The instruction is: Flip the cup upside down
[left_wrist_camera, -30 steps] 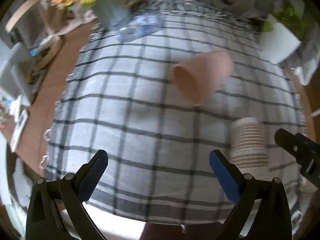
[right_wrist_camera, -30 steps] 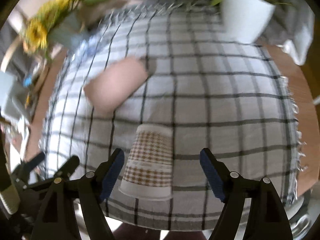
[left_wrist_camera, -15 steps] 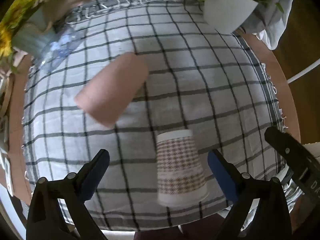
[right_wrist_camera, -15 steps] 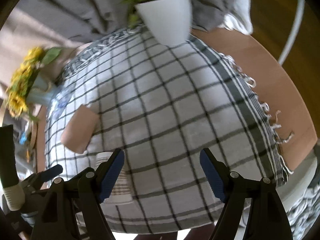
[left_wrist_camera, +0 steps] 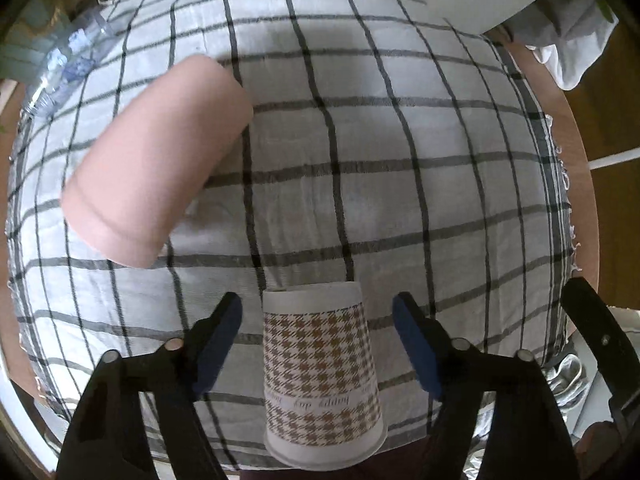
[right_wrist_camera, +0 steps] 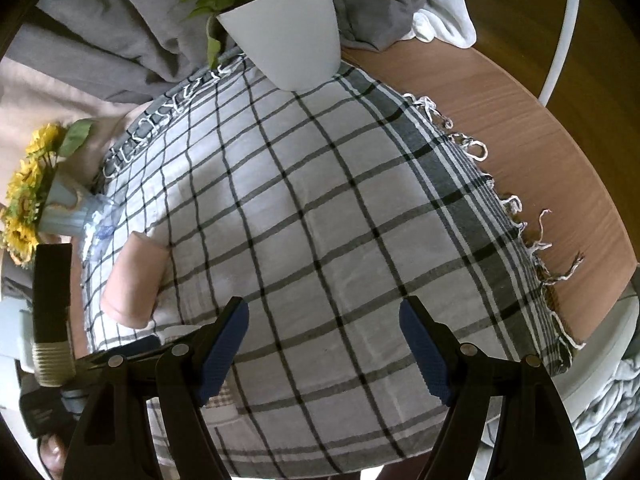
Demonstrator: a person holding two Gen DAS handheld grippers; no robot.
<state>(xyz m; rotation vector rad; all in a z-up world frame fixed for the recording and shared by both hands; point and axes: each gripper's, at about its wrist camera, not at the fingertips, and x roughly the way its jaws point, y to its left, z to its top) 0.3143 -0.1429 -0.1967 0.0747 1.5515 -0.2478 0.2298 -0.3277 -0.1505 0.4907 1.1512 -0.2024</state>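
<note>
A paper cup point(left_wrist_camera: 322, 384) with a brown houndstooth print stands upside down on the checked cloth point(left_wrist_camera: 400, 200), rim on the cloth near the front edge. My left gripper point(left_wrist_camera: 318, 348) is open, its blue pads on either side of the cup without touching it. A pink cup point(left_wrist_camera: 160, 164) lies on its side to the left; it also shows in the right wrist view point(right_wrist_camera: 134, 280). My right gripper point(right_wrist_camera: 324, 350) is open and empty over the cloth, to the right of the left gripper. The paper cup point(right_wrist_camera: 222, 402) shows only partly behind its left finger.
A white plant pot point(right_wrist_camera: 288, 32) stands at the cloth's far edge. A blue vase with yellow flowers point(right_wrist_camera: 44, 204) and a clear plastic bottle point(left_wrist_camera: 64, 68) are at the far left. The wooden table point(right_wrist_camera: 540, 128) shows to the right. Grey fabric point(right_wrist_camera: 120, 28) lies behind.
The left gripper has moved in so the paper cup now stands between its open fingers. The right gripper has swung further right, away from the cups.
</note>
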